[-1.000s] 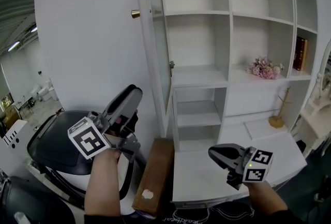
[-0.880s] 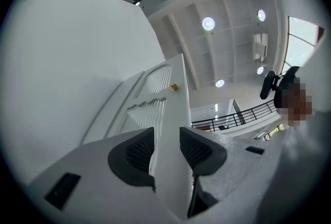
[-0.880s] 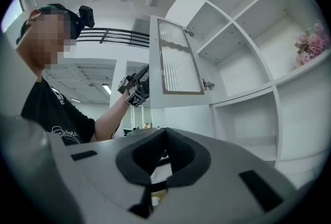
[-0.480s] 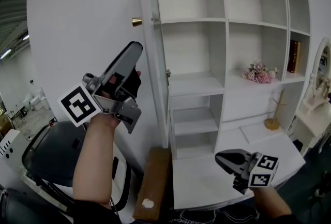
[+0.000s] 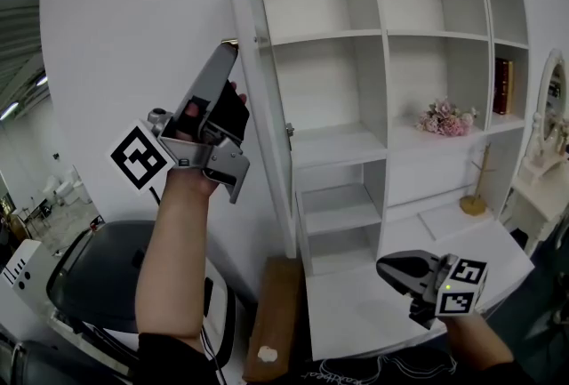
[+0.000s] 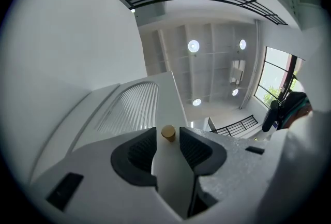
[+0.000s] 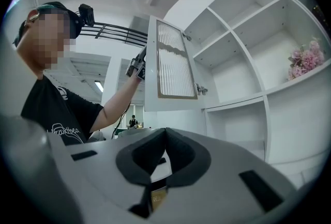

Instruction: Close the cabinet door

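The white cabinet door (image 5: 151,36) stands wide open, its outer face toward me and its edge at the shelf opening. Its brass knob (image 5: 229,43) sits near that edge. My left gripper (image 5: 233,72) is raised against the door and points up at the knob. In the left gripper view the knob (image 6: 168,132) lies between the tips of the left gripper (image 6: 167,141), with a gap on each side; the jaws are open. The right gripper view shows the door (image 7: 176,62) with its ribbed glass panel. My right gripper (image 5: 382,268) hangs low at the right, shut and empty (image 7: 164,134).
White open shelves (image 5: 338,36) fill the cabinet. Pink flowers (image 5: 444,118) and a dark book (image 5: 502,85) sit at the right, with a wooden stand (image 5: 476,196) lower down. A brown box (image 5: 271,321) lies on the floor below the door, beside a black-and-white machine (image 5: 98,276).
My left gripper has risen along the door's outer face and tilted upward until its tips reach the knob. The right gripper has stayed low at the right.
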